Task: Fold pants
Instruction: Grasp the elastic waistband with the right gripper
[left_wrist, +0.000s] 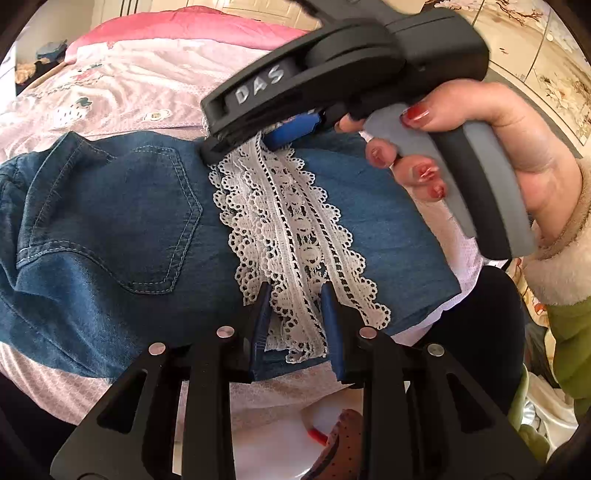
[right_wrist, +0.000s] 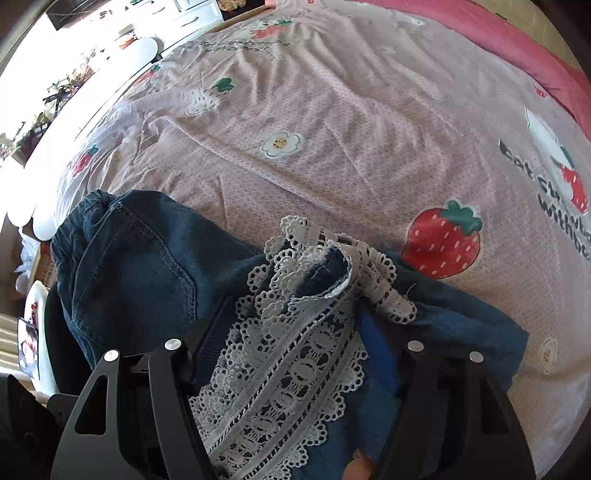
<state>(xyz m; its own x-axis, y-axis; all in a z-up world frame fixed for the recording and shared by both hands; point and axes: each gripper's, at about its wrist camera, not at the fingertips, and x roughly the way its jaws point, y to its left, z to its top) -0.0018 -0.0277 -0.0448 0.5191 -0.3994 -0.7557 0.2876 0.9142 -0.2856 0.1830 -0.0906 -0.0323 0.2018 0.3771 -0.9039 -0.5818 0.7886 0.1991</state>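
Blue denim pants (left_wrist: 122, 229) with a back pocket and white lace trim (left_wrist: 295, 243) at the leg hems lie folded over on the pink bed sheet (left_wrist: 110, 92). My left gripper (left_wrist: 295, 306) has its blue fingers a little apart, straddling the near end of the lace. My right gripper (left_wrist: 258, 140), held by a hand with red nails, presses on the far end of the lace. In the right wrist view the lace (right_wrist: 295, 354) and denim (right_wrist: 140, 266) lie between the right gripper's fingers (right_wrist: 295, 332), which stand apart.
The pink sheet (right_wrist: 351, 129) with strawberry prints spreads beyond the pants. A red quilt (left_wrist: 192, 26) lies at the far side. A wardrobe (left_wrist: 535, 55) stands at the right. The bed edge and a slipper (left_wrist: 343, 443) are below.
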